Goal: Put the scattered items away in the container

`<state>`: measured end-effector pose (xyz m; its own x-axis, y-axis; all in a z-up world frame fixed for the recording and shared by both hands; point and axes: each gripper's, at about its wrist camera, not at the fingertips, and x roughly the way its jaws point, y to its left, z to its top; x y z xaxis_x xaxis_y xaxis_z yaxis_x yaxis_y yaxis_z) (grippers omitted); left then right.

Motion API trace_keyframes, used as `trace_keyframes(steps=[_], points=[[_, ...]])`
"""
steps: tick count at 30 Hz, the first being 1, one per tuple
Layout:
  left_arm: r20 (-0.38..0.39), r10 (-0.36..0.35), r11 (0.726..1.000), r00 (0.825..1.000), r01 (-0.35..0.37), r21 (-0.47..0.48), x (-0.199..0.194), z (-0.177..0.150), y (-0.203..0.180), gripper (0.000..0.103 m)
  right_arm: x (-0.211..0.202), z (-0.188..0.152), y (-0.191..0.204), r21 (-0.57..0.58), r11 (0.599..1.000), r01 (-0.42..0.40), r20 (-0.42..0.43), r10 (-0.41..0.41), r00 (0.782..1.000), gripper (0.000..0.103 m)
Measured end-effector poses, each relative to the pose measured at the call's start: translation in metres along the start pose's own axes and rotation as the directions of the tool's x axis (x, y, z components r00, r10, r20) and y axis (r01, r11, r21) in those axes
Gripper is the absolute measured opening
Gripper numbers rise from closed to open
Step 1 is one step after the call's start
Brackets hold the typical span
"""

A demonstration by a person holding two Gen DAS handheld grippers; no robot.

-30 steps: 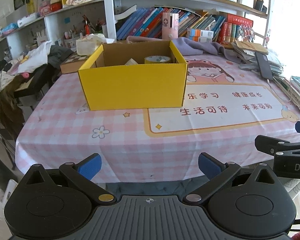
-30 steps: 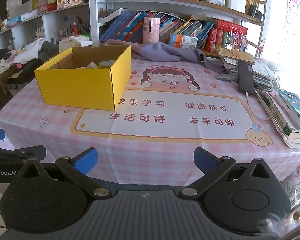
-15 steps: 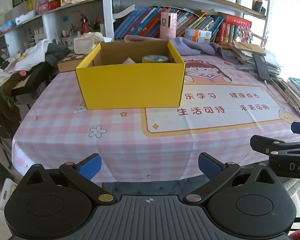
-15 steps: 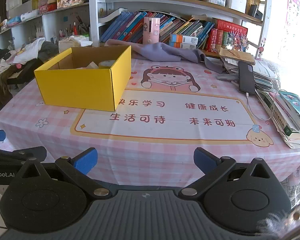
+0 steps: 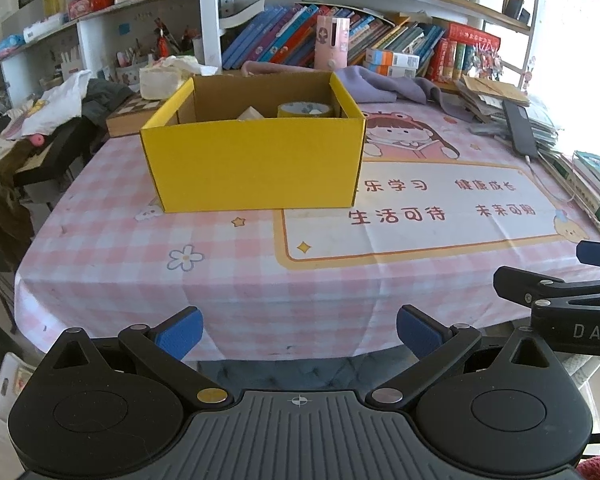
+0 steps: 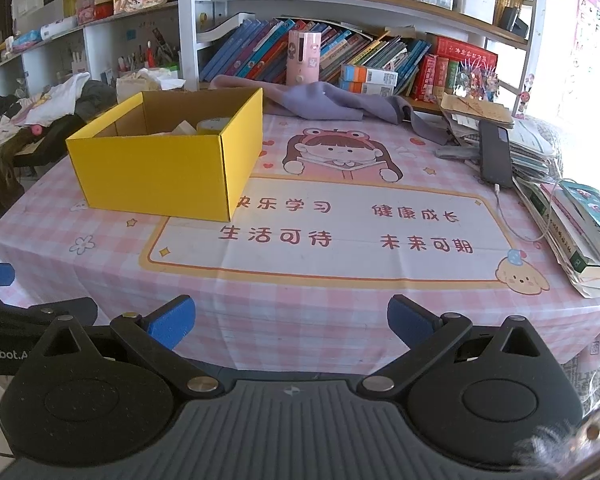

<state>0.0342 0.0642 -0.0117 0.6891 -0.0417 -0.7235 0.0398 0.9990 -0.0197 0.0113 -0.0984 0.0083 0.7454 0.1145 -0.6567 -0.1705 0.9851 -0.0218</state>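
A yellow cardboard box [image 5: 256, 164] [image 6: 160, 172] stands open on the pink checked tablecloth [image 5: 220, 264]. Inside it I see a roll of yellow tape [image 5: 304, 110] [image 6: 214, 124] and a pale crumpled item [image 5: 250, 114]. My left gripper [image 5: 299, 332] hangs open and empty off the table's front edge, well short of the box. My right gripper [image 6: 291, 320] is open too, with nothing between its blue pads, at the same front edge to the right of the box. The right gripper's arm [image 5: 560, 296] shows at the right of the left wrist view.
A purple cloth [image 6: 332, 100] lies behind the box. A dark phone [image 6: 496, 154] rests on stacked papers and books [image 6: 576, 216] along the right edge, with a cable. Shelves of books stand behind the table. Clothes [image 5: 48, 108] are piled on a chair at the left.
Both grippers have drawn back slightly from the table, so the box looks a little farther away. Both stay open and empty.
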Motion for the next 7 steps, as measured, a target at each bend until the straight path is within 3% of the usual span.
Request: trace_keyframes(steps=[7], points=[[0.019,-0.026,1.000,0.999,0.027,-0.016,0.0033,0.0041,0.0009,0.103,0.0069,0.0030,-0.0026,0.002,1.000,-0.003,-0.011,0.003,1.000,0.103]])
